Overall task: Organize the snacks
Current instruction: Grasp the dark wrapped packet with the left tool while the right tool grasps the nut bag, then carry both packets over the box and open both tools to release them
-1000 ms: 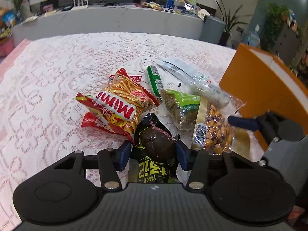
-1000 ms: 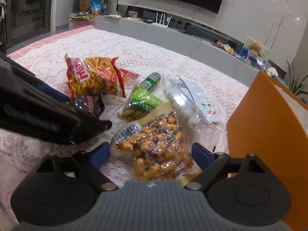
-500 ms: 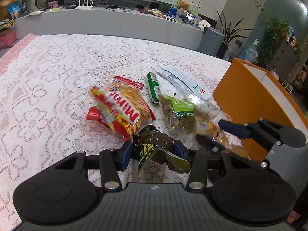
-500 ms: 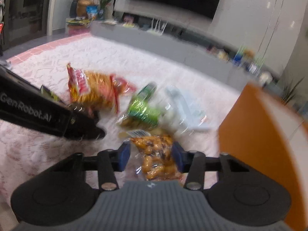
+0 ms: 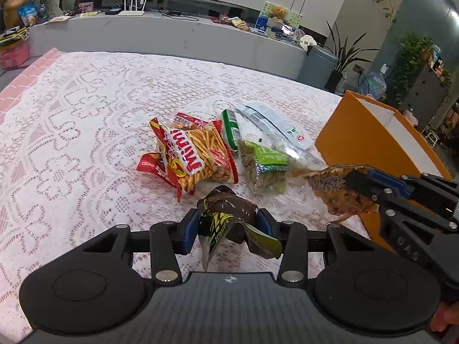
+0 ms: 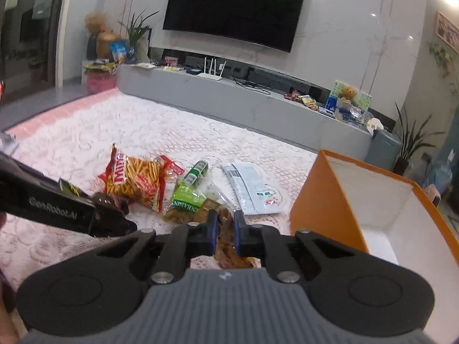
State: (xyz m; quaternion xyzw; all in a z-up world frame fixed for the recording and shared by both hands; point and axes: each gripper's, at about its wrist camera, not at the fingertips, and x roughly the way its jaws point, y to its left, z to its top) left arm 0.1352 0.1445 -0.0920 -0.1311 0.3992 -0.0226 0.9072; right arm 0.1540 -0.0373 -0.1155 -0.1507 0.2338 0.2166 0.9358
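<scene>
My left gripper (image 5: 228, 223) holds a dark brown snack packet (image 5: 229, 212) with yellow-green print just above the lace cloth; its jaws are still closing on it, pads pressed to both sides. To the right, my right gripper (image 5: 357, 182) is shut on a clear bag of golden peanuts (image 5: 330, 183), which hangs in the air in front of the orange box (image 5: 358, 143). In the right wrist view the peanut bag (image 6: 229, 258) is pinched between the narrow jaws of the right gripper (image 6: 225, 226), and the left gripper (image 6: 120, 212) comes in from the left with the dark packet (image 6: 106, 199).
On the lace tablecloth (image 5: 86, 114) lie a red Mimi stick-snack bag (image 5: 195, 157), a green raisin bag (image 5: 266, 163), a green tube (image 5: 231, 129) and a white-and-clear packet (image 5: 272, 126). The orange box (image 6: 315, 200) stands open-topped at the right, white inside.
The right gripper shut on the peanut bag and lifted it off the cloth toward the box. The left gripper raised the dark packet slightly.
</scene>
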